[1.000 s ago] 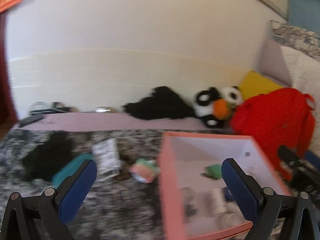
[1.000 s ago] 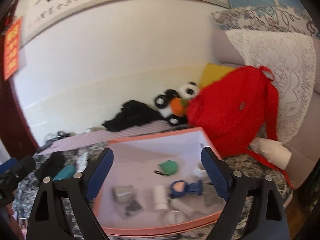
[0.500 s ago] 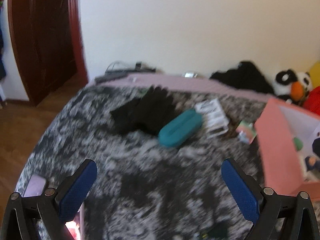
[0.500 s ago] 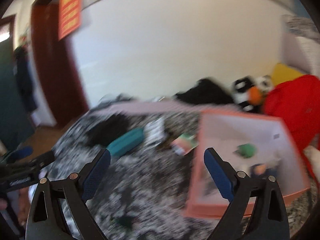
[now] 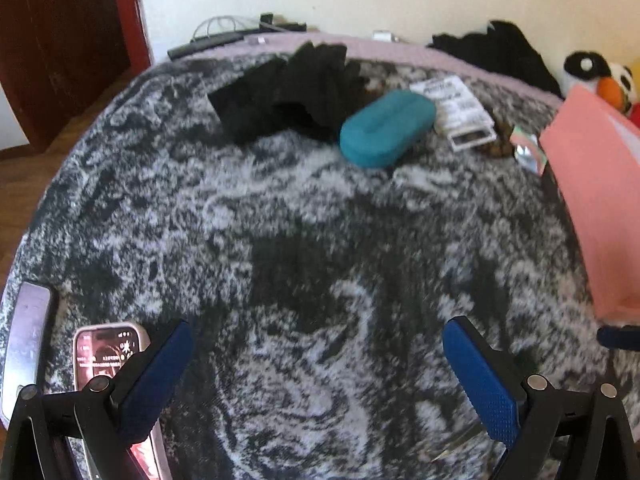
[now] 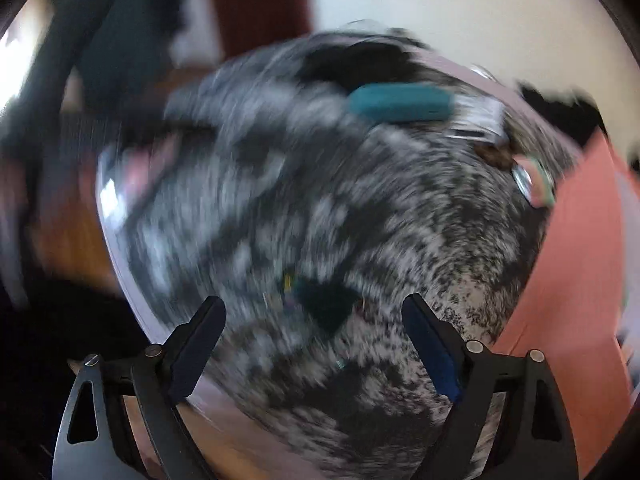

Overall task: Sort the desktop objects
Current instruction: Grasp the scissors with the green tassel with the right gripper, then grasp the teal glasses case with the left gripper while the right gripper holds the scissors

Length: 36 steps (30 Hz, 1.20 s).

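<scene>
A teal case lies on the grey-and-black mottled cover, with black gloves to its left and a white packet to its right. A small colourful packet lies by the pink box at the right edge. My left gripper is open and empty above the near cover. My right gripper is open and empty, just above a small dark green object. The right wrist view is blurred; the teal case and pink box show there.
A phone with a lit screen lies at the near left, behind my left finger. Cables and a black bar lie at the far edge by the wall. Black cloth and a panda toy sit at the back right. A dark door stands left.
Both grippers have swung left and tipped down, away from the pink box and over the mottled cover. The box has slid to the right edge of both views. Both stay open.
</scene>
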Tool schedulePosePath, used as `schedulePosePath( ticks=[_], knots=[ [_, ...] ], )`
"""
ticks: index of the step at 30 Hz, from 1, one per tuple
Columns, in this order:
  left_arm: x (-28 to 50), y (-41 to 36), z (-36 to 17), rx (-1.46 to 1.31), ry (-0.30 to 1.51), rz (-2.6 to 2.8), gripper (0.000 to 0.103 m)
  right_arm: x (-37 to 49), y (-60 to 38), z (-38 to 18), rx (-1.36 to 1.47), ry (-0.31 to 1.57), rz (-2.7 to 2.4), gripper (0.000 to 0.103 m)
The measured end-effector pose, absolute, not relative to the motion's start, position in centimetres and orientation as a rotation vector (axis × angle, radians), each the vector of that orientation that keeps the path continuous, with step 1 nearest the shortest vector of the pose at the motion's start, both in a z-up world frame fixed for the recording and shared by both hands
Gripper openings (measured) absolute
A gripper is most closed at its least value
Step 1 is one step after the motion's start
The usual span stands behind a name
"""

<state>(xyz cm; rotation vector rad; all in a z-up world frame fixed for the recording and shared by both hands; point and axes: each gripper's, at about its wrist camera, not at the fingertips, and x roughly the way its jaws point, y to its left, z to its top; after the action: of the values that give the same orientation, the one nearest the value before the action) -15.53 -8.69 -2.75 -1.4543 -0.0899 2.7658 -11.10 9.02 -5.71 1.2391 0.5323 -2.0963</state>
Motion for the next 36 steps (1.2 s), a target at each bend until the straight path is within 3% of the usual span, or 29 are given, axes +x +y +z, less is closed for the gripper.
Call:
schedulePosePath(
  ticks=[2,8,13,15,17,19,36],
  knots=[
    [-15.7,-8.8,-3.4,-1.468,-0.088,2.750,0.103,-10.4,8.2,-8.1,1.218,0.683,-2.038,0.078],
    [-16.9,-8.6,-4.3,-1.479,-0.108,2.710,0.103,-12.0,7.8,-11.2,1.226,0.673,-1.981,0.081],
    [-18.2,-8.6,-4.7,-1.477,-0.086,2.710,0.103,-14.7,8.0,-11.4,1.229,0.547,-2.058,0.080],
    [-19.2,-8.5,-4.9,-1.486,-0.099,2.705,0.103,-15.6,7.9,-11.0,1.230,0.520,-2.090,0.069],
    [-20.3,-8.3,-5.2,-1.495,-0.120,2.697,0.103,-16.5,8.1,-10.7,1.220,0.498,-2.130,0.036],
    [-21.6,-7.7,-5.4,-1.504,-0.128,2.682,0.103,-17.5,8.7,-10.6,1.229,0.455,-2.154,0.021],
    [-29.8,-4.6,-7.0,-1.489,-0.123,2.660,0.103,-20.1,12.7,-6.9,1.218,0.232,-2.181,0.019]
  ],
)
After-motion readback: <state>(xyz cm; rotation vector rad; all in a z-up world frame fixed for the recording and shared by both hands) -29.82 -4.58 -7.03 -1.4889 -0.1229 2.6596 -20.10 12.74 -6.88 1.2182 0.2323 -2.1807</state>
